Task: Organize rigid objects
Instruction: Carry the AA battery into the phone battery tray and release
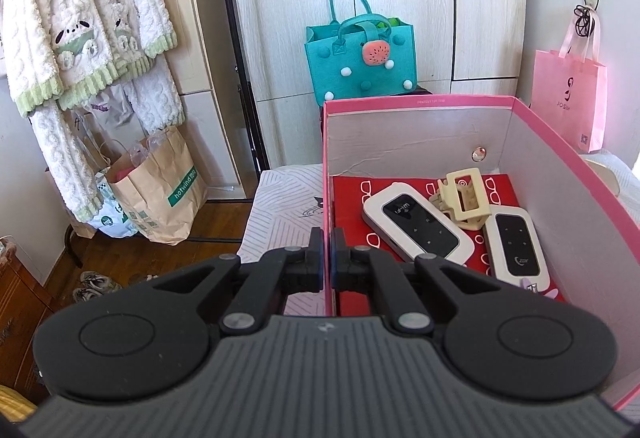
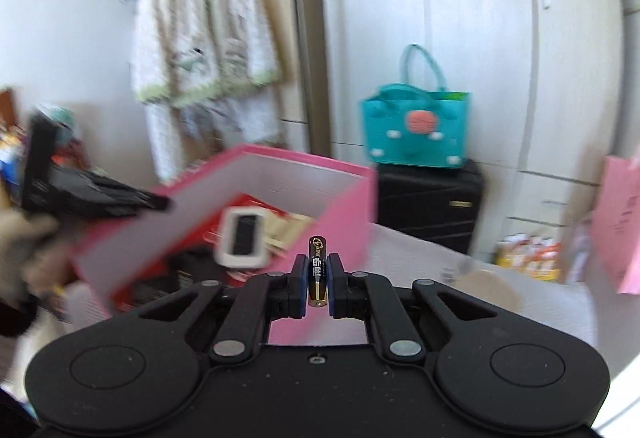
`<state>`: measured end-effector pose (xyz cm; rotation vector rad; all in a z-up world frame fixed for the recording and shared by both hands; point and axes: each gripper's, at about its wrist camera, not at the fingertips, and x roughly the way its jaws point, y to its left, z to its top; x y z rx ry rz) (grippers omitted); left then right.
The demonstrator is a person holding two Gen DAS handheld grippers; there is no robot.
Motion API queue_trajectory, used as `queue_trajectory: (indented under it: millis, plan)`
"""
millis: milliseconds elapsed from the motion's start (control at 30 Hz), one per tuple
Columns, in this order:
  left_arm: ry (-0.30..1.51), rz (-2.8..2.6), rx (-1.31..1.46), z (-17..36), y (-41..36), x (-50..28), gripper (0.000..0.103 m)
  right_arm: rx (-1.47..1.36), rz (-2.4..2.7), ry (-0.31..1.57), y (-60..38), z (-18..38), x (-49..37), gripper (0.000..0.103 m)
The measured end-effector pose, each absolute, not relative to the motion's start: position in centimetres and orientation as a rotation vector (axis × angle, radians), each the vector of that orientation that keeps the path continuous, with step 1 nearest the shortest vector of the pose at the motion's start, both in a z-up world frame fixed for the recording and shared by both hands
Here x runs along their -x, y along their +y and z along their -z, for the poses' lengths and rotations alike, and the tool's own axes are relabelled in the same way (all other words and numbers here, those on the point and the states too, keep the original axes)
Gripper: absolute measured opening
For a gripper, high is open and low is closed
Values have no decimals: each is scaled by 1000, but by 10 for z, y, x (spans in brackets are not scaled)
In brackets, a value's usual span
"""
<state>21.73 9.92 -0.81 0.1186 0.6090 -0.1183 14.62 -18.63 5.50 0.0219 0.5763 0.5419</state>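
I hold a small cylindrical battery (image 2: 317, 274), black and gold, at centre frame of the right wrist view, pinched between the pads of the right gripper (image 2: 317, 280). I judge it light, stiff and smooth-cased, so it may roll or slip; gripping across the mid-body, as now, seems soundest. Beyond it, left of centre, stands the pink box (image 2: 344, 205), blurred. In the left wrist view, the left gripper (image 1: 326, 258) is pressed together on the box's near left wall. Inside lie two white Wi-Fi devices (image 1: 418, 224) and a cream hair claw (image 1: 464, 197).
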Motion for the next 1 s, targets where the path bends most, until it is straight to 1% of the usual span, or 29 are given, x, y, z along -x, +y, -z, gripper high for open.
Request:
queue_trajectory:
  millis: [133, 300, 533, 733, 767, 833, 867, 900, 933, 967, 1000]
  plan:
    - [610, 115, -124, 8, 99, -218, 3, -79, -693, 666, -154, -54, -157, 11]
    - [598, 118, -111, 8, 102, -216, 3, 34, -736, 715, -109, -42, -180, 11]
    - [594, 123, -108, 8, 102, -217, 3, 44, -794, 813, -84, -26, -218, 12]
    - [597, 123, -119, 8, 102, -217, 3, 40, -805, 799, -78, -27, -225, 12]
    - [597, 126, -118, 8, 102, -217, 3, 24, -806, 798, -80, -29, -227, 17]
    - [603, 131, -104, 8, 104, -217, 3, -4, -803, 793, -89, -32, -225, 18]
    - [605, 132, -100, 8, 105, -218, 3, -25, -790, 788, -96, -34, -224, 20]
    - [607, 132, -98, 8, 105, -218, 3, -54, -771, 781, -104, -36, -223, 23]
    - [607, 132, -99, 8, 105, -218, 3, -84, -745, 775, -113, -37, -221, 34]
    - [606, 130, -101, 8, 105, -218, 3, -105, -726, 763, -124, -39, -217, 40]
    - [603, 127, -106, 8, 104, -217, 3, -113, -705, 749, -135, -42, -213, 40]
